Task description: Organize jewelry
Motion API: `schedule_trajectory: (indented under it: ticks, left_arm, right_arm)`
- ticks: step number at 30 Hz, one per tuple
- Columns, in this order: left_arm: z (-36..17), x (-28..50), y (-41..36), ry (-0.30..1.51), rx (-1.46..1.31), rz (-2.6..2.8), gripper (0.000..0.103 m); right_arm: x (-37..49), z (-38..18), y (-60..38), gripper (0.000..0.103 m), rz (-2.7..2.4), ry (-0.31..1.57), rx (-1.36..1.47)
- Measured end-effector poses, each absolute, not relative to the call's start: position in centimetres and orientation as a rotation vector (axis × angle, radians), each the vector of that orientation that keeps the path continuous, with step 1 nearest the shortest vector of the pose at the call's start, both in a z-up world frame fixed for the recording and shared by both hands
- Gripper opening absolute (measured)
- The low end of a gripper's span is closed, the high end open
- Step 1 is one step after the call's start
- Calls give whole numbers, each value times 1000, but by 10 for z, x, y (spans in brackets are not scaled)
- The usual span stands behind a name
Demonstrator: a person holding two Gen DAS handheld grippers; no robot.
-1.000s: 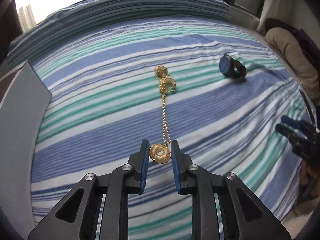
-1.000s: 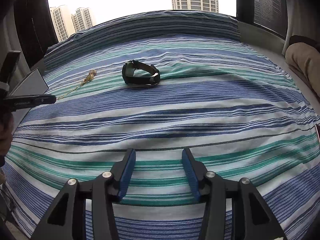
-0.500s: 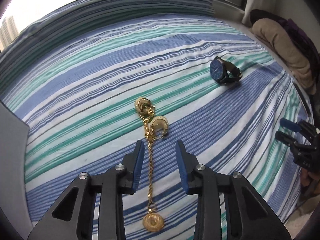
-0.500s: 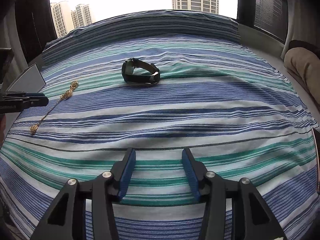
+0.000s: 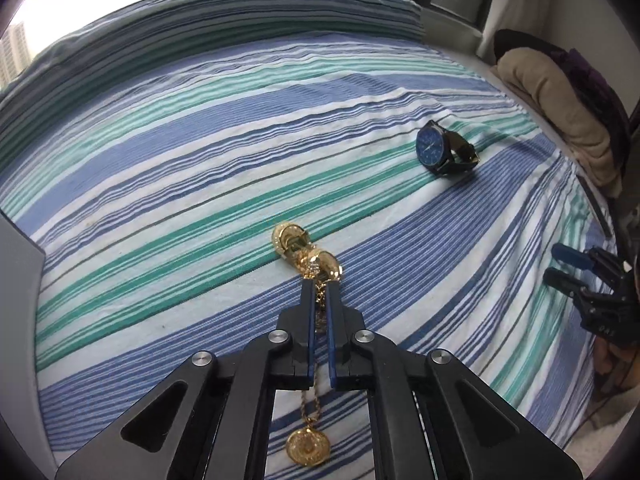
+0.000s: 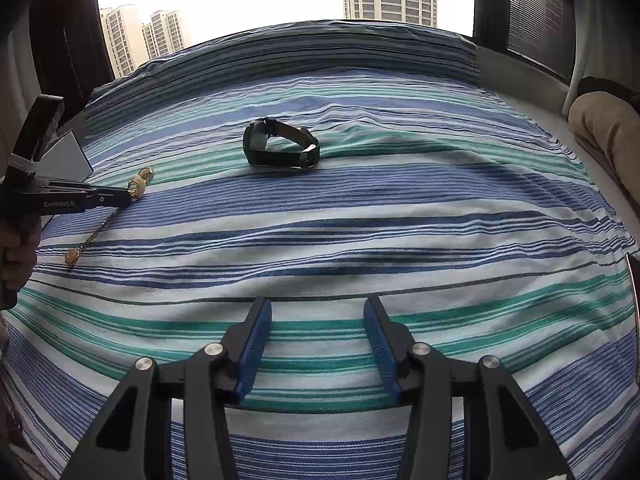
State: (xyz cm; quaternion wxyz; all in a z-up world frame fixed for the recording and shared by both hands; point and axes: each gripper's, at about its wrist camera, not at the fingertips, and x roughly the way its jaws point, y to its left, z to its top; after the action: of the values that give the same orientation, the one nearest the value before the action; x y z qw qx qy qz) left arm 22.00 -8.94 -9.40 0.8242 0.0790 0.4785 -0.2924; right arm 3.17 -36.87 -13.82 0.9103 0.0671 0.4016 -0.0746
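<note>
A gold chain necklace (image 5: 316, 320) lies on the striped bedspread (image 5: 200, 184), with two gold hoop pieces (image 5: 308, 254) at its far end and a round pendant (image 5: 307, 447) at its near end. My left gripper (image 5: 319, 288) is shut on the chain just below the hoops; it also shows in the right wrist view (image 6: 120, 196). A black watch with a blue face (image 5: 442, 150) lies to the right, and shows in the right wrist view (image 6: 280, 148). My right gripper (image 6: 316, 312) is open and empty above the bedspread, well short of the watch.
A grey box edge (image 5: 20, 320) stands at the left of the bed, also in the right wrist view (image 6: 68, 156). A beige cushion and dark clothes (image 5: 560, 104) lie at the right. The window is behind the bed.
My left gripper moved forward along the chain from the pendant to near the hoops and closed on the chain. The right gripper stayed still and open.
</note>
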Motion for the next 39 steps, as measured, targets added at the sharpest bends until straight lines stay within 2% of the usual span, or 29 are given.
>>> schedule_trajectory:
  ticks: [11,15,20,26,30,31,32,35,39]
  left_arm:
    - [-17,168,-22,954,-78,-567,2]
    - [-6,154,3,966,-125,-501,2]
    - [4,143,29,972,-157,-423,2]
    - [21,133,57,969,-222,-368,2]
    - [34,122,77,958,-254,-347,2]
    - [38,120,82,952,-262,-346,2]
    - [42,117,86,946,-268,-342,2]
    - [55,109,101,920,-276,-326,2]
    - [77,102,128,887,-296,-297,2]
  right_arm:
    - [34,-135,-373,50,-119,869,170]
    - [48,-91,-390,50,-7,888,277]
    - [109,-51,-376,52,84,887,40]
    - [198,-95,-365,52,126,1053,138]
    - [225,-127,-360,51,45,1084,140]
    - [224,-125,-359,44,25,1058,133]
    - [224,-123,-358,16,29,1063,139]
    - [211,-104,-354,12,24,1032,134]
    - [190,-60,-328,12,122,989,94]
